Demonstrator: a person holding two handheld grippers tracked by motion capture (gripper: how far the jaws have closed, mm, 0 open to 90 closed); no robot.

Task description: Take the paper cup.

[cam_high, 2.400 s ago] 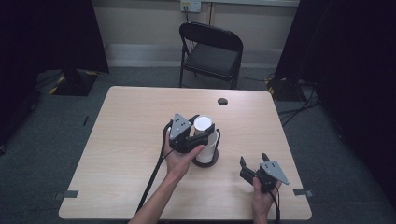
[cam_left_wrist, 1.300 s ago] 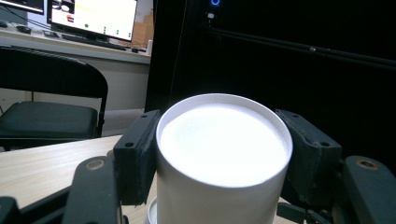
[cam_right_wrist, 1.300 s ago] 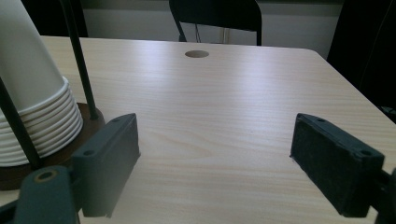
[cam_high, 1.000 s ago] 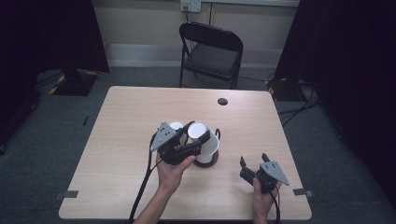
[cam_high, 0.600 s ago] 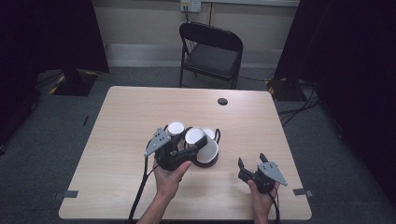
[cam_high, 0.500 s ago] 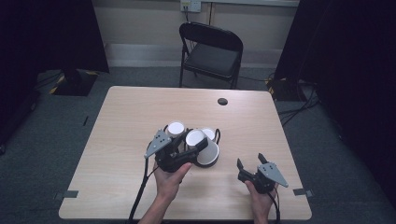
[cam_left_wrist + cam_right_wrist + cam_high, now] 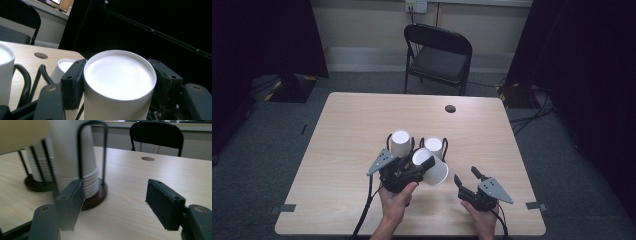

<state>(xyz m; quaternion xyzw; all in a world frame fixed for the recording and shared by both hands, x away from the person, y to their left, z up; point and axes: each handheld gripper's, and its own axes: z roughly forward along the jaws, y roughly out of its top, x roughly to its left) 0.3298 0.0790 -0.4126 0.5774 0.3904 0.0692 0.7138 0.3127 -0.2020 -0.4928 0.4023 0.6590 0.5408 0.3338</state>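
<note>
Already one paper cup [image 7: 430, 166] pulled off a stack, clamped in left gripper [image 7: 414, 167], tilted on its side, bottom toward camera, just in front of the two cup stacks in wire holders [image 7: 401, 143] [image 7: 433, 147]. Left gripper view: pads [image 7: 73, 85] pressing both cup walls. Right gripper [image 7: 465, 178] parted, empty, low over table [image 7: 337, 150] near front edge, jaws just been closing partway with nothing between. Remaining, by judgement: setting the cup down or handing it to right; no set-out cups seen. Versus earliest frame: cup then upright over right stack, now lowered, tipped, shifted toward person; right gripper nudged closer to holders.
</note>
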